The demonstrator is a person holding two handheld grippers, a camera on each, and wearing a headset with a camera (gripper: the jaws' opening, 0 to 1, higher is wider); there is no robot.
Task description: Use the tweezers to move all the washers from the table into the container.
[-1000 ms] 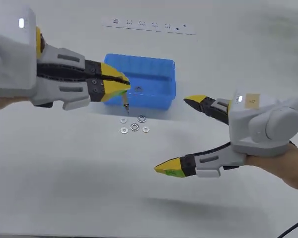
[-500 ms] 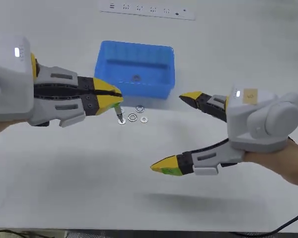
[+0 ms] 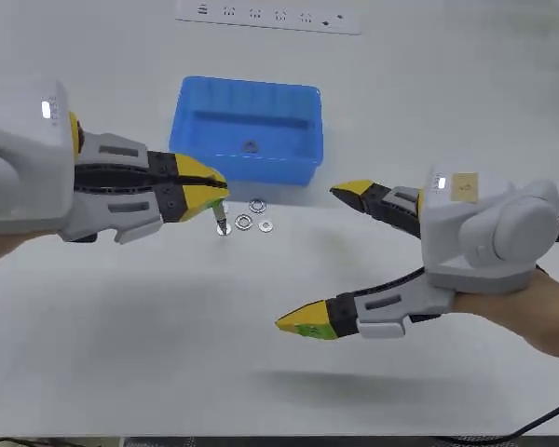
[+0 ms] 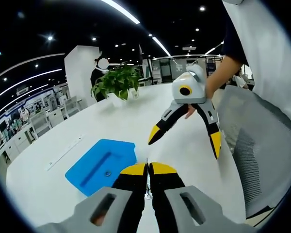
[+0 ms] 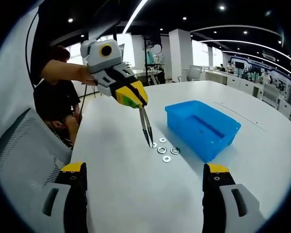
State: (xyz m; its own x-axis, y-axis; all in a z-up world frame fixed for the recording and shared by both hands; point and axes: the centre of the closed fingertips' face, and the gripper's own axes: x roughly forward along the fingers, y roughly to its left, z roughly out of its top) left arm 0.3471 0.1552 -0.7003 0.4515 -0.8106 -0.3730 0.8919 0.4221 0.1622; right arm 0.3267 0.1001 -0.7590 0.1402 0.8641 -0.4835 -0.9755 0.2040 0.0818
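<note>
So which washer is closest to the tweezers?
The washer at the cluster's left end in the right gripper view, right at the tweezers' tips. The other washers lie further right, apart from the tips.

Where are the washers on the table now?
In the head view the washers lie on the table just in front of the container, by the tips of the tweezers in the left gripper.
</note>
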